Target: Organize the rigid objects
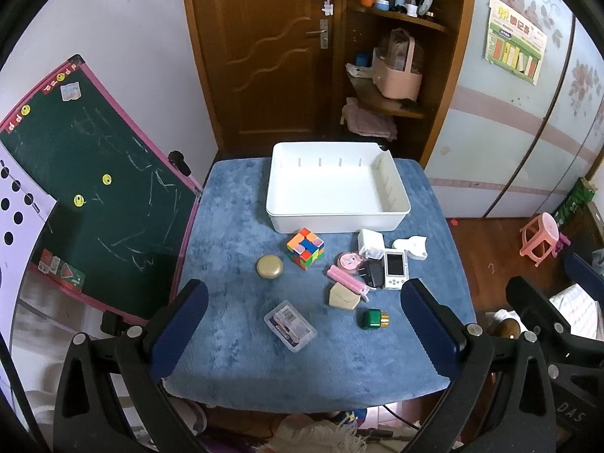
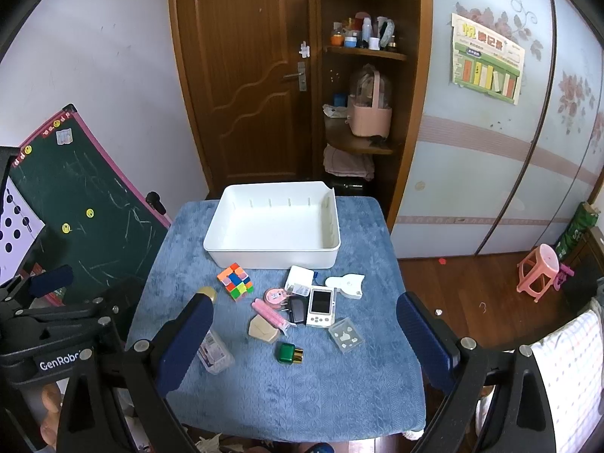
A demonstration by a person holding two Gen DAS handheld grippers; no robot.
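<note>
1. A plush blue cloth (image 1: 234, 339) covers the table; a smooth white plastic bin (image 1: 336, 188) sits at its far edge.
2. Cube (image 1: 305, 248), round tin (image 1: 269, 266), clear case (image 1: 290, 325) and green bottle (image 1: 372, 319) lie near the bin.
3. Left gripper (image 1: 304, 324) and right gripper (image 2: 302, 339) hover with jaws spread, holding nothing.

A white tray (image 1: 392, 192) sits empty behind a colourful cube (image 1: 305, 248), white handheld console (image 1: 395, 268) and green bottle (image 1: 374, 319).

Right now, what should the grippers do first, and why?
Probably lower the left gripper onto the clear case and close on it. Both grippers, left and right, are open and holding nothing, the white bin has nothing in it, and every item lies on the blue cloth. The case sits alone between the left fingers, nearest to them, so it looks easiest to grab.
</note>
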